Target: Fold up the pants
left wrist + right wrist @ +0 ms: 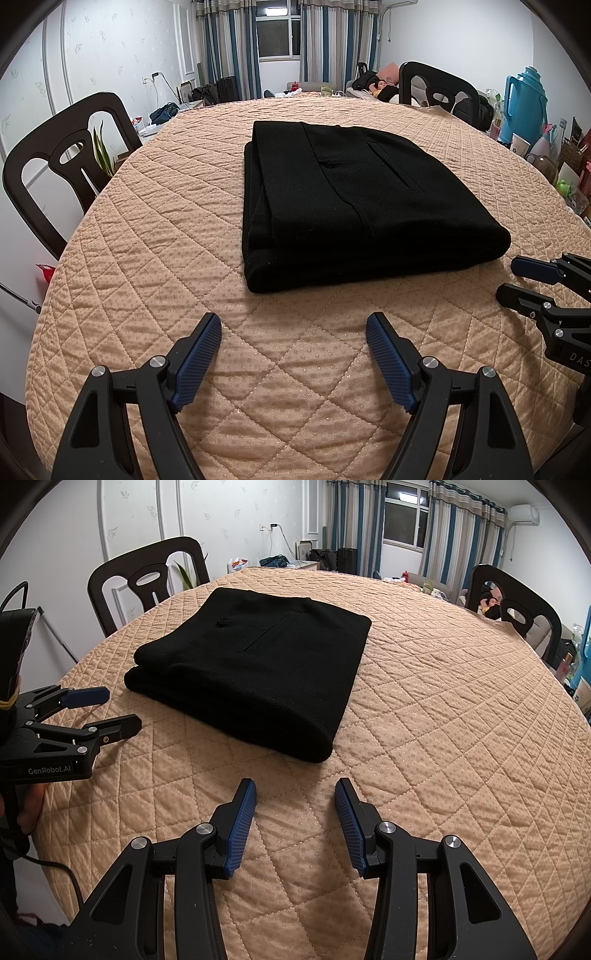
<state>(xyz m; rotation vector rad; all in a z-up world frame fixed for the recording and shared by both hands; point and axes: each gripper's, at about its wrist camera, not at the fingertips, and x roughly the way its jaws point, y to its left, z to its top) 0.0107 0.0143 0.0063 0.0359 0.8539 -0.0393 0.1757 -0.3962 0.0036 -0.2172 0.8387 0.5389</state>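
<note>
Blue-padded jaws of the left gripper (293, 332) and right gripper (295, 797) were held apart and empty. Folded black pants (354, 199) were seen ahead of both on the quilted desk (147, 258), untouched, seemingly nearer the right gripper.

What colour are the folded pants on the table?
Plain black pants, no pattern, lying on a peach quilted table cover. The left wrist view shows them best.
</note>
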